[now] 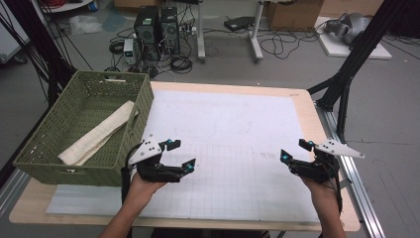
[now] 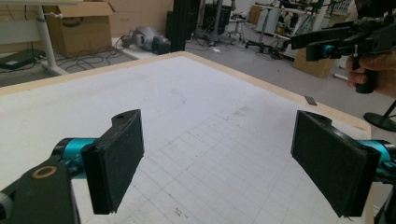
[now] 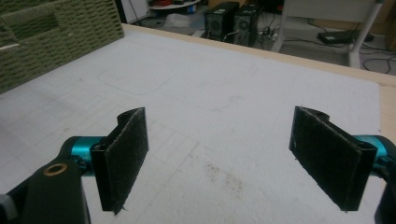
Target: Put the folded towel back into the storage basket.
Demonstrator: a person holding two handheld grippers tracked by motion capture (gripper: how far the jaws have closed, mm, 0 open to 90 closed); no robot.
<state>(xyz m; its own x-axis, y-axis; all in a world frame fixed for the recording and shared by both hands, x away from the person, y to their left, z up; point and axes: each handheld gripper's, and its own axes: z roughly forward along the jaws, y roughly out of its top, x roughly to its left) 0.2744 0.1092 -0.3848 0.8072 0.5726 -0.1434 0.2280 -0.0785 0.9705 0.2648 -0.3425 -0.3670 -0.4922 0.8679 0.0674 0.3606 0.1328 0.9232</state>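
A green woven basket (image 1: 44,148) stands at the table's left edge with a folded cream cloth (image 1: 99,134) lying inside it. Just right of the basket's front corner, my left gripper (image 1: 182,155) hovers open over the white gridded mat (image 1: 228,124), nothing between its jaws. Near the mat's right edge, my right gripper (image 1: 295,150) is also open and empty. The left gripper view looks between its own gripper's (image 2: 224,163) wide-apart black pads at bare mat, with the other gripper (image 2: 345,39) at the top right. The right gripper's (image 3: 233,163) own view shows bare mat and the basket (image 3: 56,32) far left.
The wooden table (image 1: 317,119) carries the mat. Black frame legs (image 1: 346,74) rise beside its right edge and a metal rail (image 1: 356,178) runs along that side. Computer towers (image 1: 156,27), cables and cardboard boxes (image 1: 292,12) sit on the floor beyond.
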